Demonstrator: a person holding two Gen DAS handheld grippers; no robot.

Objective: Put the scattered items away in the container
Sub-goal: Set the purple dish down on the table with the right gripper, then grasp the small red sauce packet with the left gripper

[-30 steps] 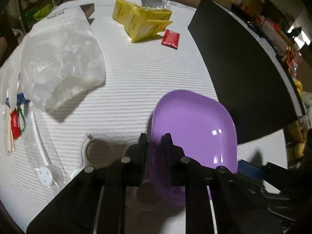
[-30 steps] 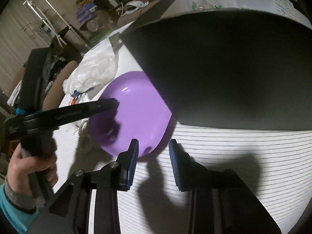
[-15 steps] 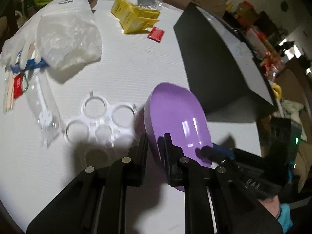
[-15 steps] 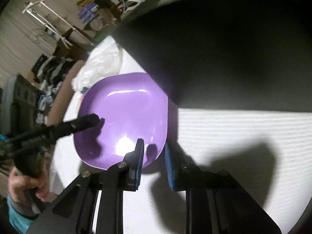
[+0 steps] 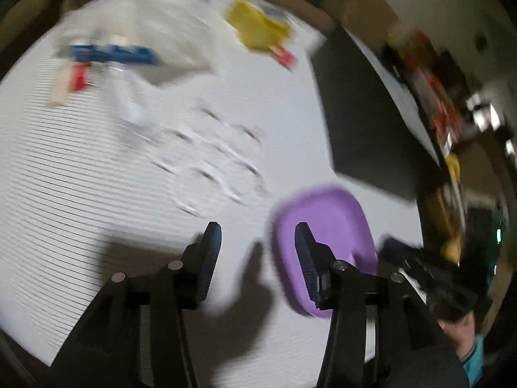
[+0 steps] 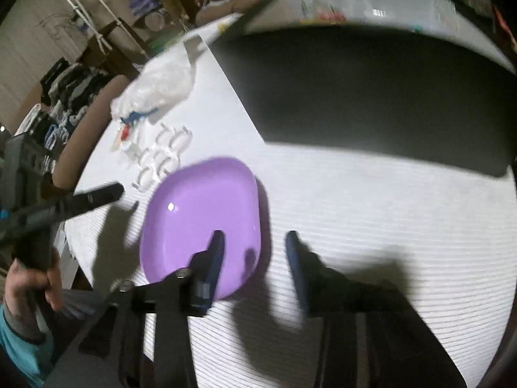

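Observation:
A purple plate [image 6: 200, 216] lies flat on the white table near its front edge; it also shows in the left wrist view [image 5: 323, 223]. My left gripper [image 5: 255, 245] is open and empty, just left of the plate. My right gripper [image 6: 255, 249] is open and empty, its left finger over the plate's near rim. Scattered items lie beyond: a white ring holder [image 5: 213, 161], a clear plastic bag [image 5: 155, 32], yellow packets [image 5: 255, 29], a red sachet [image 5: 284, 56] and a blue-labelled packet [image 5: 110, 53]. The left view is blurred.
A large black board [image 6: 371, 97] covers the table's far right side. A red tag and wooden sticks [image 5: 71, 80] lie at the left edge. A clear lidded box [image 6: 323, 3] stands behind the board. Room clutter surrounds the table.
Both grippers have let go of the purple plate and opened. The plate, earlier held tilted between them, now lies flat on the table. The left gripper swung left and back.

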